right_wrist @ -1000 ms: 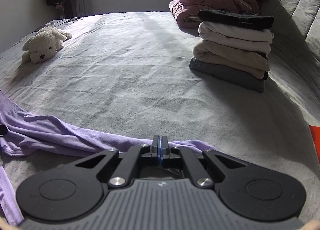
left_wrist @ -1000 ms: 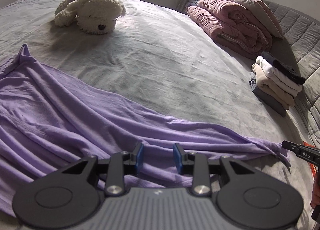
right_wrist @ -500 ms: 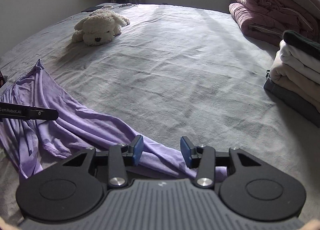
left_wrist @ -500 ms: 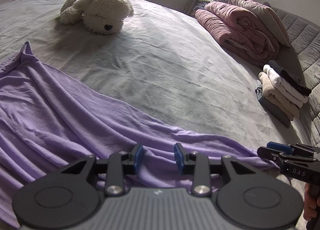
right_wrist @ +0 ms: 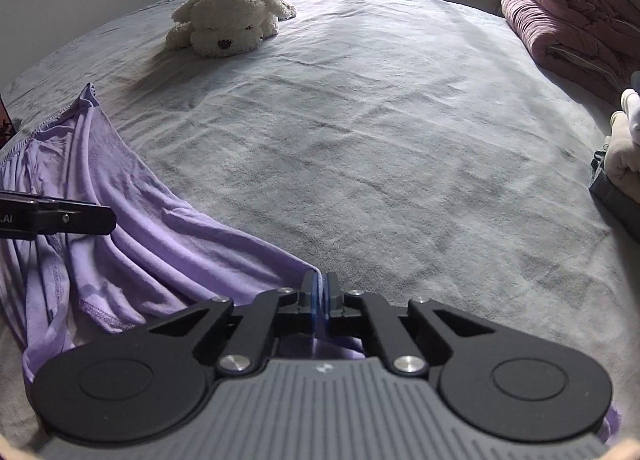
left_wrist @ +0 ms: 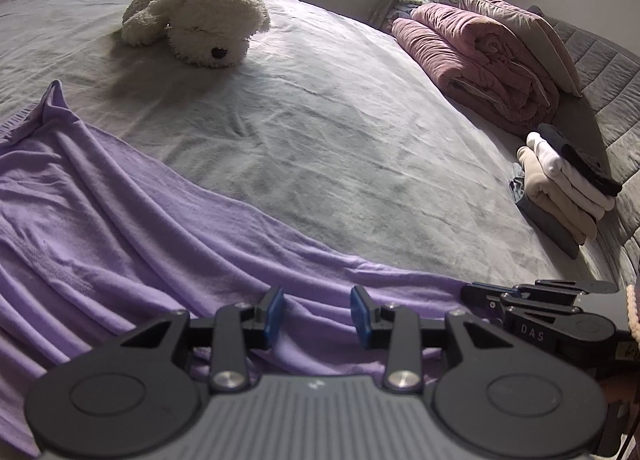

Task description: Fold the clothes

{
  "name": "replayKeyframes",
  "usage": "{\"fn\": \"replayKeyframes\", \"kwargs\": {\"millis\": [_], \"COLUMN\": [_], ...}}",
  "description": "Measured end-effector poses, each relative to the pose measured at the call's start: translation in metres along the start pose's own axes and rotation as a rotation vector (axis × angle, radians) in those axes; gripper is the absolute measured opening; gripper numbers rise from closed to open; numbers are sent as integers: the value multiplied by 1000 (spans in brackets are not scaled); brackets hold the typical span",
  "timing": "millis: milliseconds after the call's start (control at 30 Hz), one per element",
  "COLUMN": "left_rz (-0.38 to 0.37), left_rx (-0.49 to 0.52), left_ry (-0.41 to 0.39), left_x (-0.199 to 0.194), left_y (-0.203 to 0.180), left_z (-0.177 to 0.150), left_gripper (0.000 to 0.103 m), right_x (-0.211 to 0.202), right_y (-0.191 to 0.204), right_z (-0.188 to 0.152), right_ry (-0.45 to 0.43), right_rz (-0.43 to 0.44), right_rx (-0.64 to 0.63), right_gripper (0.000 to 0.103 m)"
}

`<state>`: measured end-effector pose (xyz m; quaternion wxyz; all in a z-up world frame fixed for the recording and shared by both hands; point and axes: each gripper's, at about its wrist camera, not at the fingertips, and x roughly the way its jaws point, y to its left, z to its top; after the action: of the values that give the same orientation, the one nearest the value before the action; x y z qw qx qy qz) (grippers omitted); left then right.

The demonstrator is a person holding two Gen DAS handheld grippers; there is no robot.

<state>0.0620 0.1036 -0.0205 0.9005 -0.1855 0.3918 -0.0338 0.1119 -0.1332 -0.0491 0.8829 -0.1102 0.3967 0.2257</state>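
A lilac garment [left_wrist: 132, 228] lies spread in long wrinkles across the near left part of a grey bed [left_wrist: 340, 132], one pointed corner reaching toward the middle of the mattress. The left gripper [left_wrist: 316, 314] hovers low over the cloth near the bed's front edge, its blue-padded jaws set apart with purple fabric showing beneath the gap, gripping nothing. In the right wrist view the same gripper [right_wrist: 80, 216] appears as a dark bar entering from the left edge above the rumpled garment [right_wrist: 132, 236]. Further back on the left half of the bed, a cream plush dog [left_wrist: 196, 20] lies flat, well apart from the cloth; the right wrist view shows it [right_wrist: 230, 20] toward the far left corner. At the front of the bed, the right gripper [right_wrist: 320, 296] has its blue pads pressed together on a raised fold at the garment's right end, the fabric pinched between them and trailing off to the left. The left wrist view shows this gripper [left_wrist: 516, 296] side-on at the cloth's tip. Along the right edge of the bed sits a neat stack of folded clothes [left_wrist: 560, 188] in cream, white, grey and black. Behind it, in the far right corner, lies a rolled pink duvet [left_wrist: 476, 68] with a pillow [left_wrist: 520, 32] leaning on it.
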Motion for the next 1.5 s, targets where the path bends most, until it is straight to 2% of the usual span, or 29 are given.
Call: {"fn": "replayKeyframes", "kwargs": {"millis": [233, 500, 700, 800, 933, 1067, 1100, 1133, 1233, 1300, 1333, 1500], "left_rz": [-10, -7, 13, 31, 122, 104, 99, 99, 95, 86, 84, 76], "left_rx": [-17, -58, -67, -78, -100, -172, -179, -172, -148, -136, -132, -113], "left_ry": [-10, -10, -14, -25, -49, -25, -20, -17, -15, -12, -11, 1], "left_x": [-6, -12, -15, -16, -13, -10, -10, -10, -11, -10, -10, -7], "left_y": [4, 16, 23, 30, 44, 56, 56, 55, 49, 46, 45, 38], "left_z": [3, 9, 13, 16, 21, 25, 24, 23, 22, 21, 21, 18], "left_gripper": [37, 38, 38, 38, 38, 38, 38, 38, 39, 39, 40, 40], "right_x": [2, 7, 29, 43, 58, 56, 54, 52, 42, 31, 25, -8], "right_y": [-4, -23, -38, -40, -38, -40, -41, -43, -49, -55, -59, -80], "right_z": [22, 48, 59, 55, 45, 47, 48, 49, 50, 48, 46, 33], "right_ry": [-32, -69, -50, -16, 14, 14, 14, 14, 18, 10, 0, -36], "right_rz": [-108, -224, -295, -297, -308, -299, -287, -274, -239, -229, -226, -228], "right_rx": [-40, -12, 19, 32, 29, 45, 48, 52, 64, 84, 97, 155], "right_gripper": [0, 0, 0, 0, 0, 2, 4, 12, 15, 28, 42, 43]}}
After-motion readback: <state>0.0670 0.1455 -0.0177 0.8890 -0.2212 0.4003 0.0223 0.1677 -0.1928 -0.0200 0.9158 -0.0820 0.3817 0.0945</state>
